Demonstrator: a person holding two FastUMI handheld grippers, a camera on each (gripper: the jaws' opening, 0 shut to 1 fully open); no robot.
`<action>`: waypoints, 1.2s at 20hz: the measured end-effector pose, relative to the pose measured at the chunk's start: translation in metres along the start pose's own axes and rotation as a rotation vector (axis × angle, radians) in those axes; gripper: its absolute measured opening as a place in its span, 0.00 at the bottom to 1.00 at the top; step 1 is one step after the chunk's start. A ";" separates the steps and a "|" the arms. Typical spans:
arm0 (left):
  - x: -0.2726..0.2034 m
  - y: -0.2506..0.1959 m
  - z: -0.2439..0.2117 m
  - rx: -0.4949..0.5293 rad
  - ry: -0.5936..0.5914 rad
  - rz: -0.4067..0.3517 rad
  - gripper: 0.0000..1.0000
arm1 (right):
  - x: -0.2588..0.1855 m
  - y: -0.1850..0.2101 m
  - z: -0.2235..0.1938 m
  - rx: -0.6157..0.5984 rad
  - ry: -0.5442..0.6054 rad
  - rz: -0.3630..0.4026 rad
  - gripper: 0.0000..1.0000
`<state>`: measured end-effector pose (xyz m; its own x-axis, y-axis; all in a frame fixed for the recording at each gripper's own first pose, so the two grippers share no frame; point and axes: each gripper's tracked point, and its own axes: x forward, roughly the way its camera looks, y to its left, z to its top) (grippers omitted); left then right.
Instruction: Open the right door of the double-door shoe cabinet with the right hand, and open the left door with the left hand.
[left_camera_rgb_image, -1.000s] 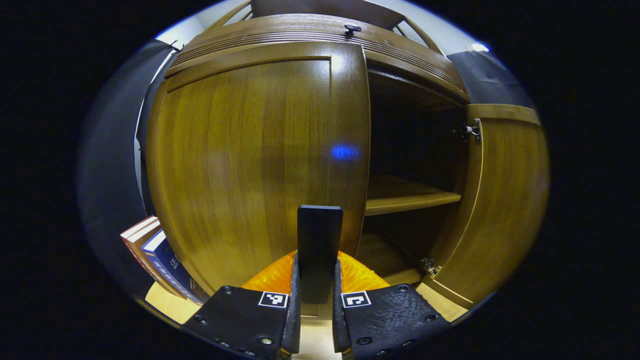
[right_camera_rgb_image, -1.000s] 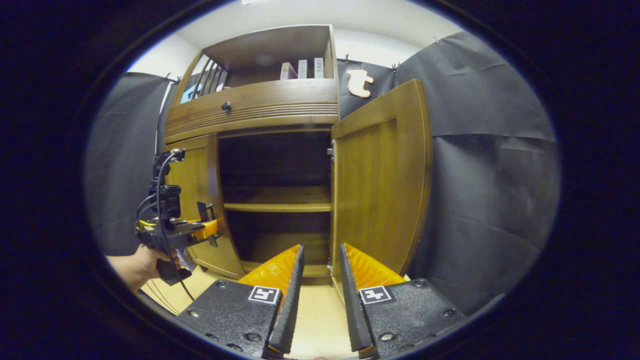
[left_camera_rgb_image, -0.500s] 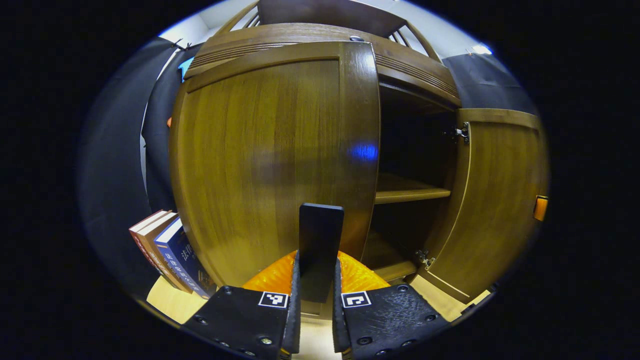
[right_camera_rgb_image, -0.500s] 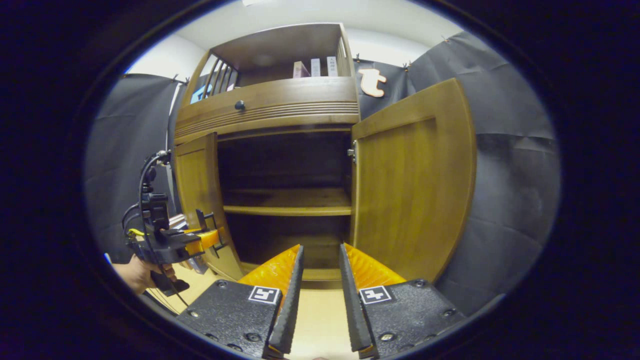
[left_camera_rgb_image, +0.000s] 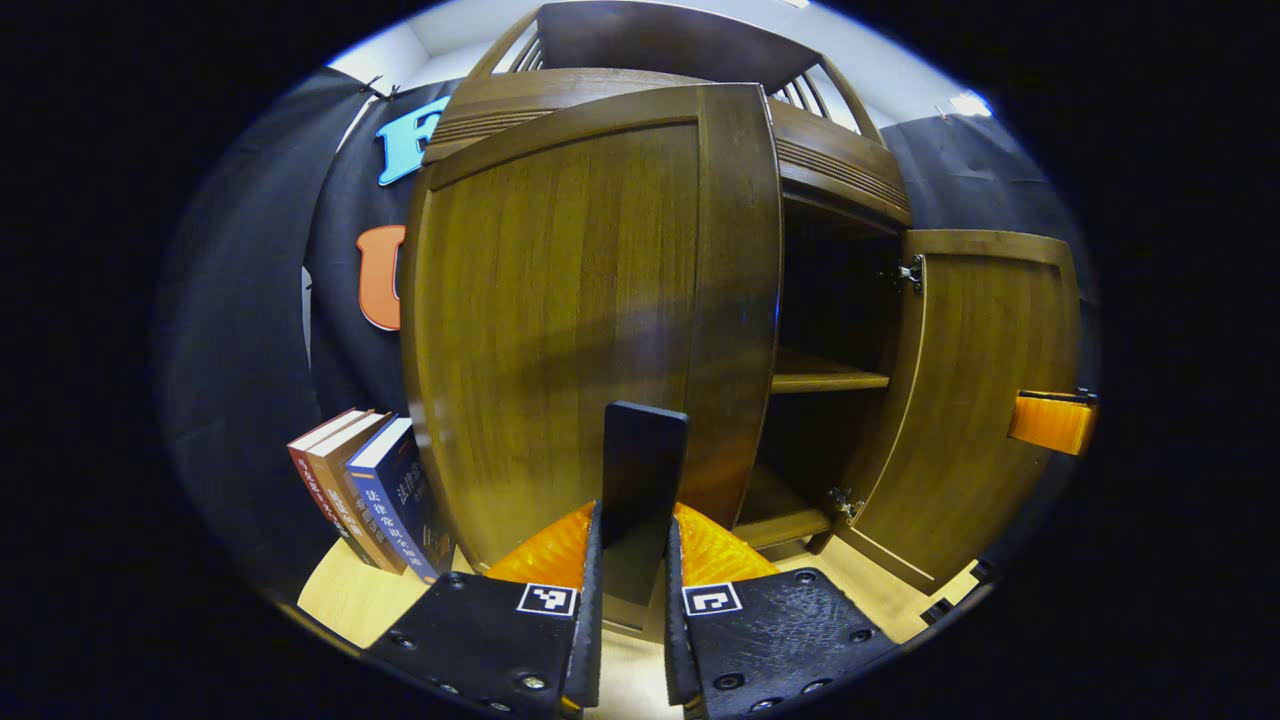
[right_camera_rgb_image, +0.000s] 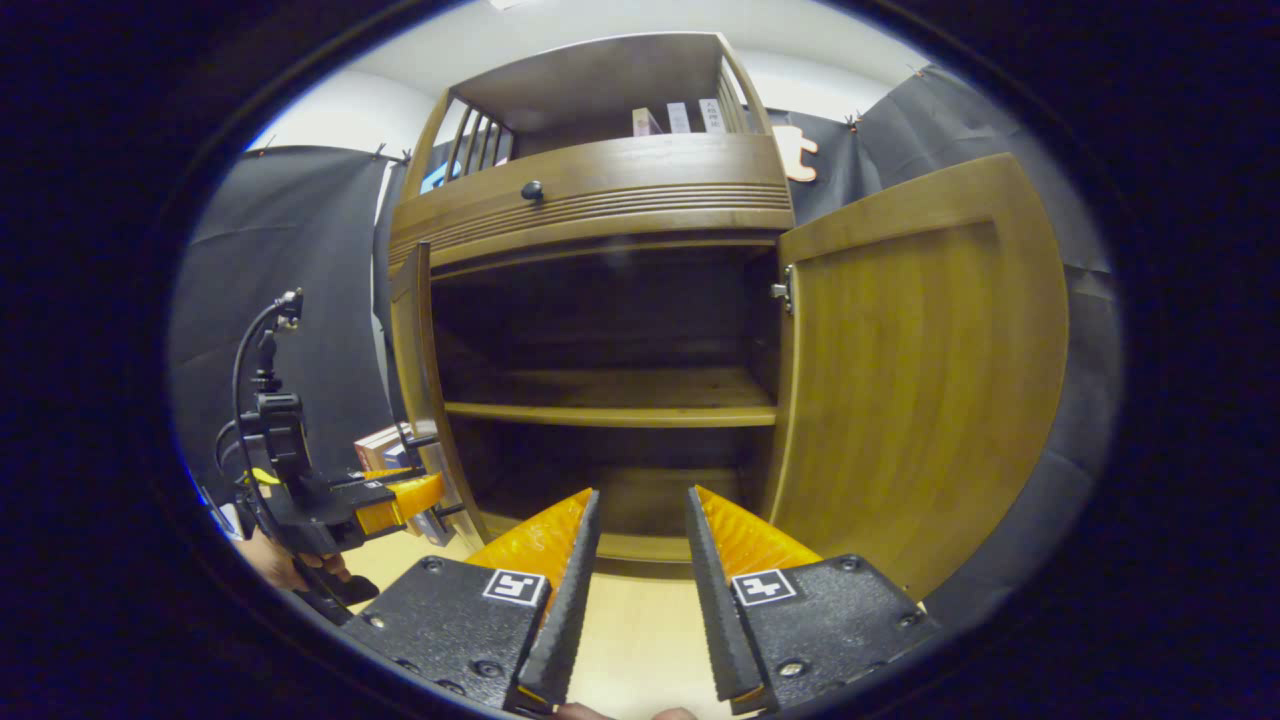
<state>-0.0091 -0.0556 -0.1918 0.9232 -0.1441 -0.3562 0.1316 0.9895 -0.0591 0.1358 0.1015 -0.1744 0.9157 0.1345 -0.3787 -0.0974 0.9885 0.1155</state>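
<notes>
Left gripper (left_camera_rgb_image: 632, 560) clamped on the dark handle (left_camera_rgb_image: 641, 470) of the left door (left_camera_rgb_image: 560, 300), swung well out. Right gripper (right_camera_rgb_image: 637, 560) parted, empty, facing the open right door (right_camera_rgb_image: 920, 370).

Tool (left_camera_rgb_image: 630, 640): textured plates, square markers, screws.

A pale wooden floor (right_camera_rgb_image: 640, 630) carries a dark brown shoe cabinet (right_camera_rgb_image: 600, 200) that stands directly on it against the booth's black cloth wall. Just left of the cabinet, a few books (left_camera_rgb_image: 365, 490) stand on the floor, leaning to the left against the cloth. Inside the cabinet, a wooden shelf (right_camera_rgb_image: 610, 410) spans the middle, above a bottom board (right_camera_rgb_image: 620, 500).
</notes>
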 end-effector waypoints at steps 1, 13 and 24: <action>-0.004 0.003 -0.001 0.002 -0.001 0.005 0.24 | 0.002 0.003 -0.001 -0.004 0.004 0.003 0.60; -0.040 0.057 -0.008 0.052 -0.060 0.113 0.24 | 0.019 0.049 0.009 -0.005 -0.038 0.141 0.68; -0.075 0.117 -0.022 0.035 -0.055 0.262 0.23 | 0.036 0.072 0.013 -0.026 -0.042 0.161 0.69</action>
<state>-0.0705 0.0710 -0.1922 0.9457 0.1165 -0.3035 -0.1028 0.9928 0.0610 0.1671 0.1763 -0.1682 0.9031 0.2884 -0.3182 -0.2535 0.9561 0.1470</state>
